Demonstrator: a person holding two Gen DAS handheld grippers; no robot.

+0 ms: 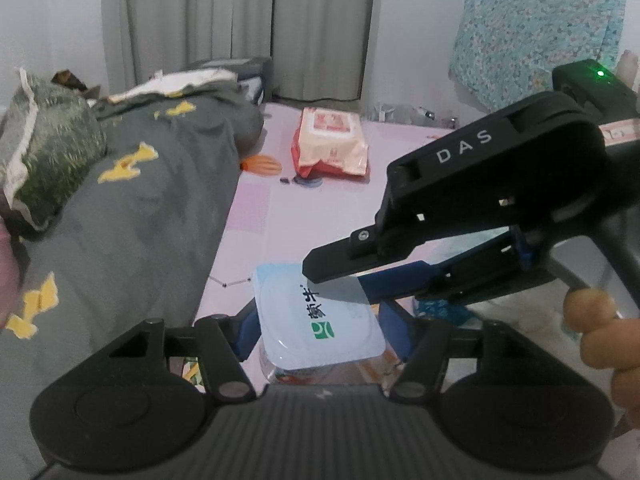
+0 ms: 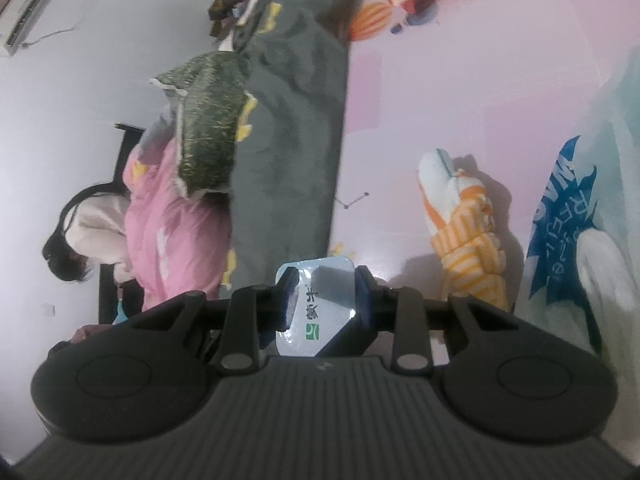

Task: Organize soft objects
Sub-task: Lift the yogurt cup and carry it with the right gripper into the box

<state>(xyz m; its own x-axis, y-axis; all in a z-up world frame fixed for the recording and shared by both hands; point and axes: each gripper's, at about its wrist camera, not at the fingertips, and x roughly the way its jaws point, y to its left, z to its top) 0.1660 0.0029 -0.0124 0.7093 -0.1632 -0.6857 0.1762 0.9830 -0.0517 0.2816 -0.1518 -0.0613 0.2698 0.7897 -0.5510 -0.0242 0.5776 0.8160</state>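
Observation:
A small plastic cup with a pale blue foil lid and green logo (image 1: 320, 316) sits between the blue pads of my left gripper (image 1: 320, 320), which is shut on its sides. My right gripper (image 1: 344, 280) comes in from the right, its black and blue fingers over the lid's far edge. In the right wrist view the same cup lid (image 2: 320, 304) sits between the right gripper's (image 2: 324, 300) blue pads, which close on it. A grey blanket with yellow patches (image 1: 132, 208) lies along the left of the pink bed sheet (image 1: 328, 208).
An orange wet-wipes pack (image 1: 330, 142) lies farther back on the sheet. A green patterned pillow (image 1: 44, 140) rests on the blanket. An orange-striped cloth (image 2: 464, 228) and a blue-printed plastic bag (image 2: 560, 220) lie to the right. A person in pink (image 2: 160, 220) sits by the bed.

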